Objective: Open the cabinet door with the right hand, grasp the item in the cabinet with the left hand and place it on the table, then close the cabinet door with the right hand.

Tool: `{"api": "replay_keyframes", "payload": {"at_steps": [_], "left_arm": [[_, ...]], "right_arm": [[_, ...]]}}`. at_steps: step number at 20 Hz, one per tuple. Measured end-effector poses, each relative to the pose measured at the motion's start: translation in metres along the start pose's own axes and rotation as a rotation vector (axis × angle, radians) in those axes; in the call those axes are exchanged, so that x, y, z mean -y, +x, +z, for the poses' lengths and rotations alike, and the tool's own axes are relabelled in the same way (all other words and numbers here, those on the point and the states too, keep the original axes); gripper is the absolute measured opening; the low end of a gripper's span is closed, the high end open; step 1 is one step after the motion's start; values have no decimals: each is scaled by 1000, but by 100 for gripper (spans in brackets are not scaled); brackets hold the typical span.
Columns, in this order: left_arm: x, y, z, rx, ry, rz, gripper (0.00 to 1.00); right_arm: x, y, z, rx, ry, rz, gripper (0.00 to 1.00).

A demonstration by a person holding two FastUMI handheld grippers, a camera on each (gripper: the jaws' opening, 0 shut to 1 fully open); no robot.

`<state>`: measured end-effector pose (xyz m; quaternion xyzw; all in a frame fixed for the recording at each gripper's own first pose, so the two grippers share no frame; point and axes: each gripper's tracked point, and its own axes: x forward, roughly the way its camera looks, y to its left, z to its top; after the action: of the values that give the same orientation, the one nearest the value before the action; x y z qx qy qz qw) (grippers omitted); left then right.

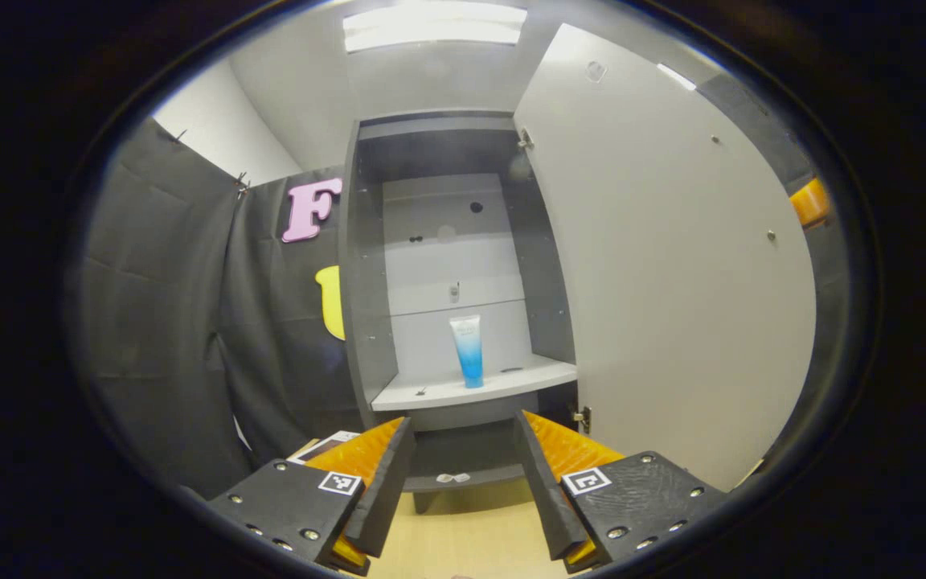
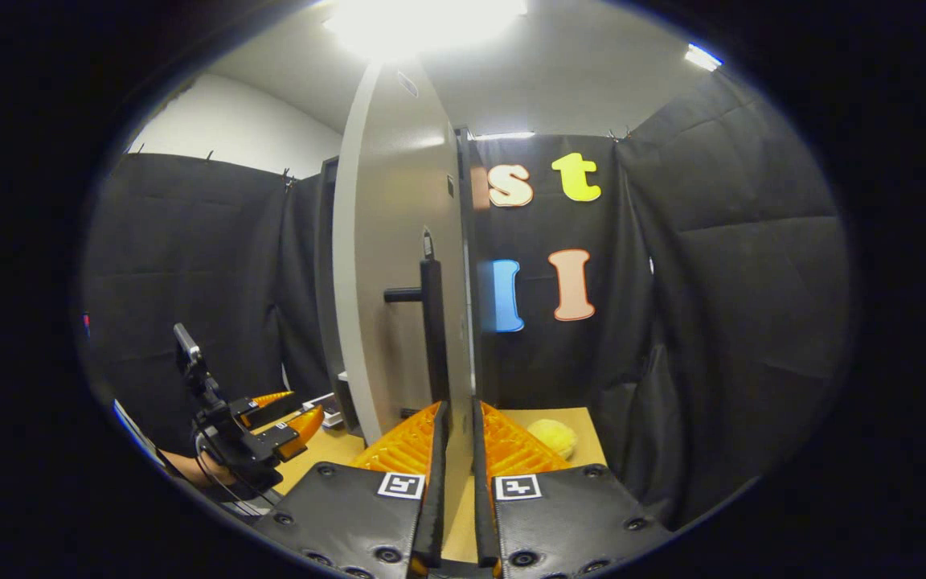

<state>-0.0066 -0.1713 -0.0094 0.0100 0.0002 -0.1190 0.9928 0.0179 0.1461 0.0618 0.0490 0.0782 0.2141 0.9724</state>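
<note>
**Spotter:** Left gripper view first: your cabinet door (image 1: 672, 265) is swung wide, so the opening is done and the step in hand is the reach. The tube (image 1: 468, 350) stands upright on the cabinet shelf (image 1: 431, 394), near its front edge, cap end down.

**Operator:** Where does it sit against my left gripper (image 1: 463, 438)?

**Spotter:** Straight ahead and a little above the line of your fingers, almost centred in the gap between them, and still well apart from the tips. The jaws are spread wide with nothing between them, which is what you want.

**Operator:** How should I go in?

**Spotter:** I'd lift slightly and push forward level, so the fingers clear the shelf lip instead of knocking it. Keep the tube centred and close on its lower, fuller part; I judge it soft and light, so a hard squeeze or a glancing touch could tip it. Stay clear of the door on your right side.

**Operator:** And my right hand?

**Spotter:** In the right gripper view, your right gripper (image 2: 455, 450) has its fingers almost together with the door's edge running between them, below the black handle (image 2: 429, 310). I can't tell whether both press on the panel. Hold it steady so the door doesn't drift.
</note>
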Motion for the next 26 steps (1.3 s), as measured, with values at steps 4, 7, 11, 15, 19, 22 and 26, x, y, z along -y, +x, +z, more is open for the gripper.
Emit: {"api": "replay_keyframes", "payload": {"at_steps": [4,7,11,15,19,22,26], "left_arm": [[29,12,9,14,0,6,75],[47,19,11,10,-5,17,75],[57,31,27,21,14,18,75],[49,61,42,48,20,25,75],[34,101,53,74,7,27,75],[26,134,57,88,9,27,75],[19,171,56,96,1,10,75]], "right_arm": [[26,-23,-16,-25,23,-62,29],[59,-32,-26,-27,10,-145,99],[93,-26,-47,-21,20,-233,98],[112,-6,-58,-42,33,-292,98],[119,13,-67,-77,50,-349,98],[119,23,-65,-74,49,-394,98],[118,38,-57,-56,69,-435,98]]}}
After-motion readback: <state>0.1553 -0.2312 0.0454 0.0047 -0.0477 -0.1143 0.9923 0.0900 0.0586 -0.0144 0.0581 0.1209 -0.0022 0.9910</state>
